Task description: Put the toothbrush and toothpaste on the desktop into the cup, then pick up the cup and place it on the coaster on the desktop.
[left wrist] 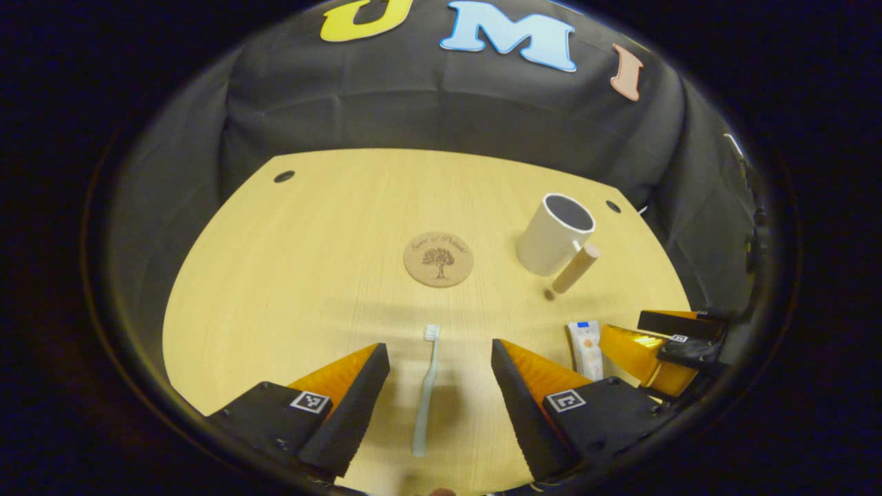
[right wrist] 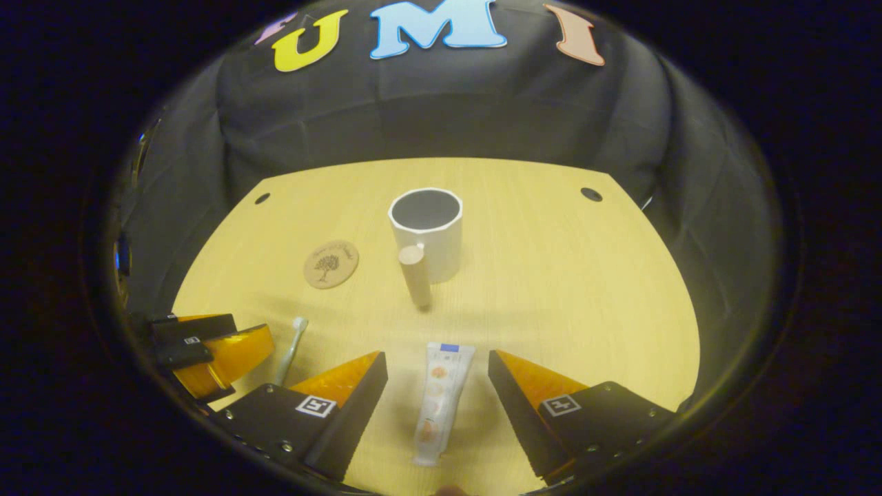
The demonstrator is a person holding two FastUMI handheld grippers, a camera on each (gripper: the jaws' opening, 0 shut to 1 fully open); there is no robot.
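So the left gripper point(left wrist: 439, 358) sits wide open, fingers spread and holding nothing. The toothbrush point(left wrist: 426, 393) lies flat on the desktop point(left wrist: 310, 262) right in the gap between those fingers, touching neither one, bristle end pointing away toward the coaster point(left wrist: 438, 258).

Same deal with the right gripper point(right wrist: 437, 365): wide open, empty, and the toothpaste point(right wrist: 439, 403) tube lies flat between its fingers without either one pressing on it. Its far end points up toward the cup point(right wrist: 427, 231).

Using the cup as the landmark: it's a white mug standing upright and empty on the wooden desktop, with a light wood-coloured handle point(right wrist: 415, 274) sticking out on the side facing the grippers. In the left gripper view the cup point(left wrist: 555, 234) stands off to the right of the coaster, clearly apart from it. The coaster is a round cork-looking disc with a tree picture on it, lying flat and bare. In the right gripper view the coaster point(right wrist: 331, 263) shows just left of the cup.

Toothpaste sits on the near side of the cup, past the handle and apart from it. The toothbrush is further over, on the coaster's side of the cup, well apart from it.

Each view also catches the other gripper at its edge, low near the desktop beside its own item.
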